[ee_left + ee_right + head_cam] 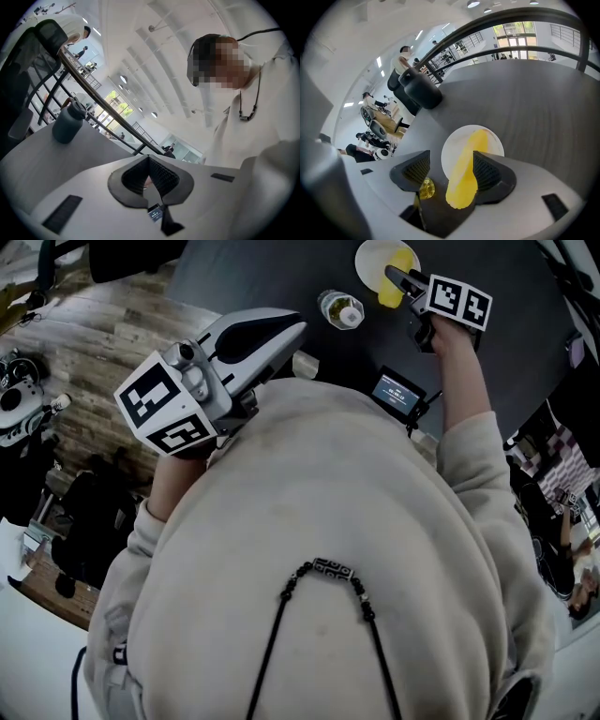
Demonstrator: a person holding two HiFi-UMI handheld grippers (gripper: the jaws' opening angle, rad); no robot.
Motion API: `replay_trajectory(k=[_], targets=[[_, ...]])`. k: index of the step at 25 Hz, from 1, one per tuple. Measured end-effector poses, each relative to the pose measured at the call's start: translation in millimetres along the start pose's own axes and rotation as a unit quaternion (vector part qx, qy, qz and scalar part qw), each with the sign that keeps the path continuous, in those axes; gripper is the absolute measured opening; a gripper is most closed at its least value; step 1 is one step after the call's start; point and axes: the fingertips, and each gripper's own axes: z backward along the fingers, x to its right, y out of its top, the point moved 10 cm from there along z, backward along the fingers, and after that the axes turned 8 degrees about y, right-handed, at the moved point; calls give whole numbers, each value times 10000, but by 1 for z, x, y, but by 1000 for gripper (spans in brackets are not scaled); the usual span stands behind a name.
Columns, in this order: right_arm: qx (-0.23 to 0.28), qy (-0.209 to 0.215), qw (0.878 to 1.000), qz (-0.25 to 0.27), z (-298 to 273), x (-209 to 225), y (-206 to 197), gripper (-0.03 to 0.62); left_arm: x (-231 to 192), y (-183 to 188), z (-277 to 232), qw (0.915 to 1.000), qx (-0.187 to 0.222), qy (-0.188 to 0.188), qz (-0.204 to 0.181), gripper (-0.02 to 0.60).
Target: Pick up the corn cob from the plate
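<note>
A yellow corn cob [398, 282] lies on a small white plate [367, 257] at the far side of the dark table. In the right gripper view the corn cob [466, 173] runs lengthwise between the jaws, close against the right pad, with a gap to the left pad [417, 168]. My right gripper [394, 276] [451, 164] is open around it, pointing steeply down at the plate [493, 139]. My left gripper [298, 329] [149, 159] is held back near the person's chest, its tips together with nothing in them.
A bottle [339, 309] [419, 89] stands just left of the plate. A small device with a lit screen [398, 393] sits at the table's near edge. The dark table [516, 352] ends at the left over a wooden floor [103, 343].
</note>
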Motion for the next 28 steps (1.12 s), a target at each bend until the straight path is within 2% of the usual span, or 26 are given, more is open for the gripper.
replay_trajectory(k=[5,10,15,19,21,28], targets=[[-153,-265,9995,29,-14,9,-2,276,1,-3,1,10000,-3,0,12,0],[-504,-710,9960,187,-26,18,-8,276,2,-2,2,10000,-18,-20,-10,0],[-533,-431,9973,-277,-39,30,-21,273,1,-3,2,10000,-35,-6,-16,0],[-561,-537,9970,-45,-39,29,-19,267,1,-1,3,10000,-49,-14,-42,0],[-521,-513,9973,-89,-37,30,-20,267,0,0,3,10000,-60,-35,-62,0],[-51,-327,9992,-216,-14,22,-13,265,2,11,-4,9994,-152,-225,-223,0]])
